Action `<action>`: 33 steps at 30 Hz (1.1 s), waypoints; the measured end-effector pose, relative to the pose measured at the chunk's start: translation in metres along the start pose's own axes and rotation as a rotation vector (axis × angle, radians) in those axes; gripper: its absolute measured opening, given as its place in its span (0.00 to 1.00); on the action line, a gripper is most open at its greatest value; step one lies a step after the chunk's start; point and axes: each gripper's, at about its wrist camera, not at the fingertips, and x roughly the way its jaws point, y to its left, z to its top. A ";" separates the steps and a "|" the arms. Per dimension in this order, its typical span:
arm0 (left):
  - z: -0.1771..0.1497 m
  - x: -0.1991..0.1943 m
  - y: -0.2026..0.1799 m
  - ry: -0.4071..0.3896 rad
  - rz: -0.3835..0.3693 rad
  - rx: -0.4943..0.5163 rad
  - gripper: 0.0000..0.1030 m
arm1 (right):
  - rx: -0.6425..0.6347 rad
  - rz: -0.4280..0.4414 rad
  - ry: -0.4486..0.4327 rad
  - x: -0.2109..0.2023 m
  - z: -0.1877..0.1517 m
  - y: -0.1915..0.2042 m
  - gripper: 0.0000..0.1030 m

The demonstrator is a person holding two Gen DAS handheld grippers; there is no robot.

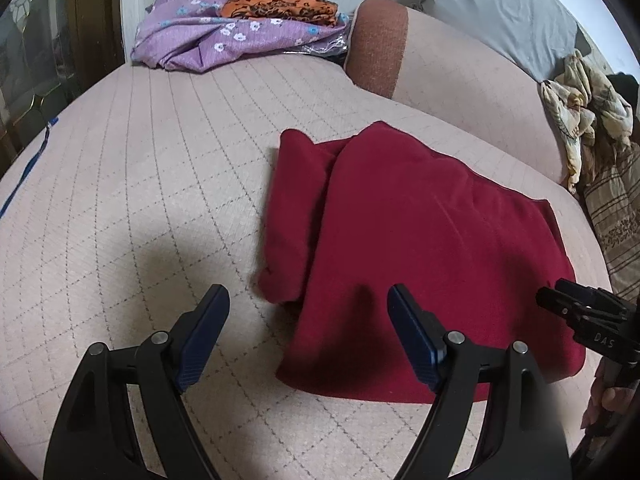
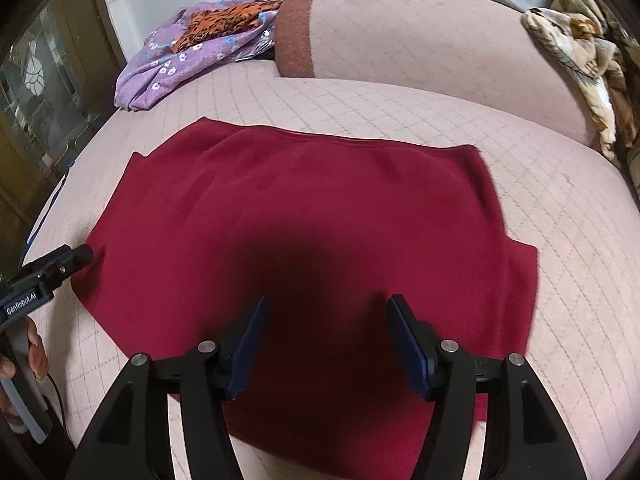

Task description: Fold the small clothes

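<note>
A dark red garment [image 1: 404,240] lies partly folded on the quilted pink bed [image 1: 140,184]; its left side is doubled over. It also shows in the right wrist view [image 2: 312,208], spread flat. My left gripper [image 1: 308,300] is open and empty, above the garment's near left edge. My right gripper [image 2: 326,306] is open and empty, over the garment's near middle. The right gripper shows at the left view's right edge [image 1: 576,304]; the left gripper shows at the right view's left edge [image 2: 60,268].
A purple floral cloth [image 1: 208,36] with an orange patterned cloth [image 1: 276,4] on it lies at the bed's far left corner. A pink bolster [image 2: 420,40] runs along the back. A crumpled beige cloth [image 1: 580,116] lies at right. A wooden cabinet [image 2: 36,92] stands at left.
</note>
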 end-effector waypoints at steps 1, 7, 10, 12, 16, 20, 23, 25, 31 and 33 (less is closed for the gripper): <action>0.000 0.001 0.002 0.005 -0.004 -0.008 0.79 | -0.004 0.005 0.003 0.003 0.002 0.003 0.62; 0.002 0.006 0.012 0.011 -0.033 -0.034 0.80 | -0.037 0.039 0.013 0.024 0.020 0.029 0.62; 0.001 0.010 0.013 0.032 -0.036 -0.026 0.80 | -0.038 0.081 0.018 0.036 0.038 0.044 0.62; 0.002 0.011 0.014 0.031 -0.040 -0.028 0.80 | -0.045 0.107 0.012 0.044 0.052 0.056 0.61; 0.007 0.008 0.018 0.010 -0.043 -0.031 0.80 | -0.051 0.161 0.005 0.061 0.080 0.082 0.61; 0.009 0.012 0.026 0.018 -0.037 -0.042 0.80 | -0.076 0.196 0.009 0.077 0.103 0.111 0.61; 0.009 0.018 0.032 0.047 -0.047 -0.070 0.80 | -0.101 0.196 0.056 0.102 0.118 0.134 0.61; 0.010 0.021 0.034 0.058 -0.054 -0.085 0.80 | -0.105 0.195 0.103 0.119 0.122 0.142 0.63; 0.011 0.026 0.038 0.068 -0.076 -0.116 0.81 | -0.019 0.238 0.147 0.115 0.132 0.142 0.66; 0.011 0.027 0.039 0.068 -0.078 -0.121 0.81 | -0.008 0.265 0.159 0.113 0.134 0.146 0.71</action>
